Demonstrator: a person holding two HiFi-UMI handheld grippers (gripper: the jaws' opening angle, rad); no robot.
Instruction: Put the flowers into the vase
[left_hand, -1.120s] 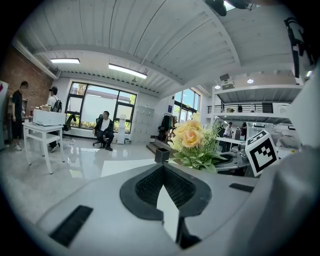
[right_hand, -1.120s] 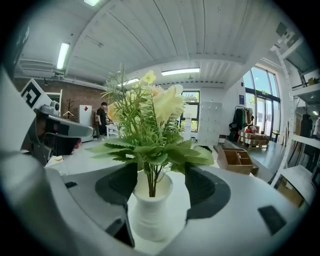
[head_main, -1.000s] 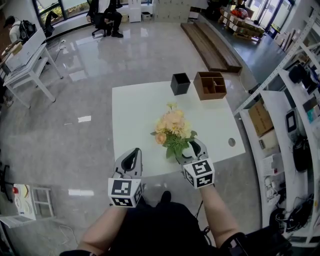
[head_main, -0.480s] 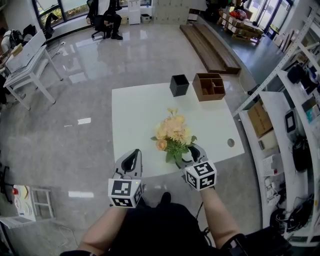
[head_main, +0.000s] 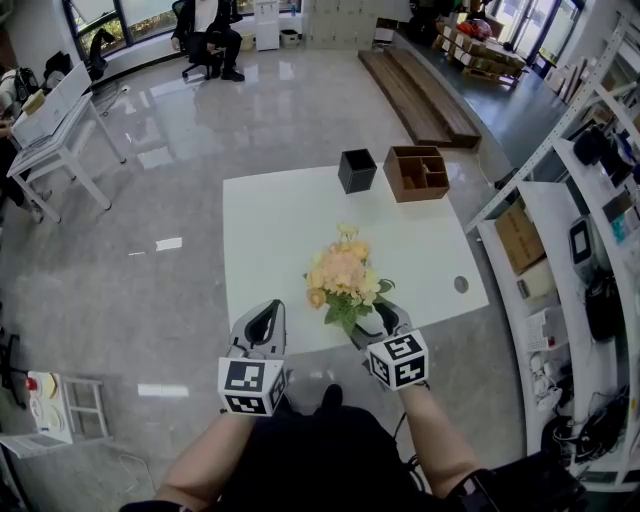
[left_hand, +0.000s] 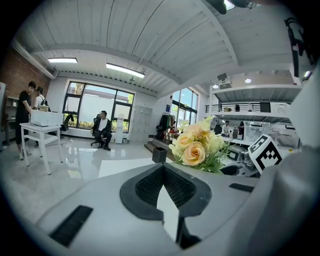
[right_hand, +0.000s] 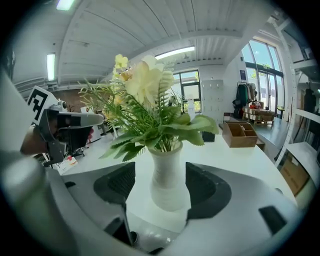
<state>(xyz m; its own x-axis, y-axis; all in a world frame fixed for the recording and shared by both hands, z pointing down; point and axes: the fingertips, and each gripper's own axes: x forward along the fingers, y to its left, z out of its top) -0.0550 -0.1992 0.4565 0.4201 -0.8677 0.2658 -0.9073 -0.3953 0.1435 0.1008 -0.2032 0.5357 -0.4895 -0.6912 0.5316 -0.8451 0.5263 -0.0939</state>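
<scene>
A bouquet of peach and yellow flowers (head_main: 342, 270) with green leaves stands in a white ribbed vase (right_hand: 168, 177) near the front edge of the white table (head_main: 270, 220). My right gripper (head_main: 374, 322) reaches around the vase from the near side. Its jaws are opening, the vase sits between them (right_hand: 160, 170), and a gap shows beside each pad. My left gripper (head_main: 262, 322) hovers at the table's front edge, left of the bouquet, shut and empty (left_hand: 161, 167). From the left gripper view the flowers (left_hand: 195, 147) appear to the right.
A black square box (head_main: 357, 170) and a wooden organiser (head_main: 418, 172) stand at the table's far edge. Shelving (head_main: 580, 250) lines the right side. A white desk (head_main: 55, 120) stands far left, and a person sits on a chair (head_main: 205, 30) in the distance.
My right gripper has sunk and come a little nearer to me, and the bouquet has shifted with it toward the front edge. The left gripper has stayed put.
</scene>
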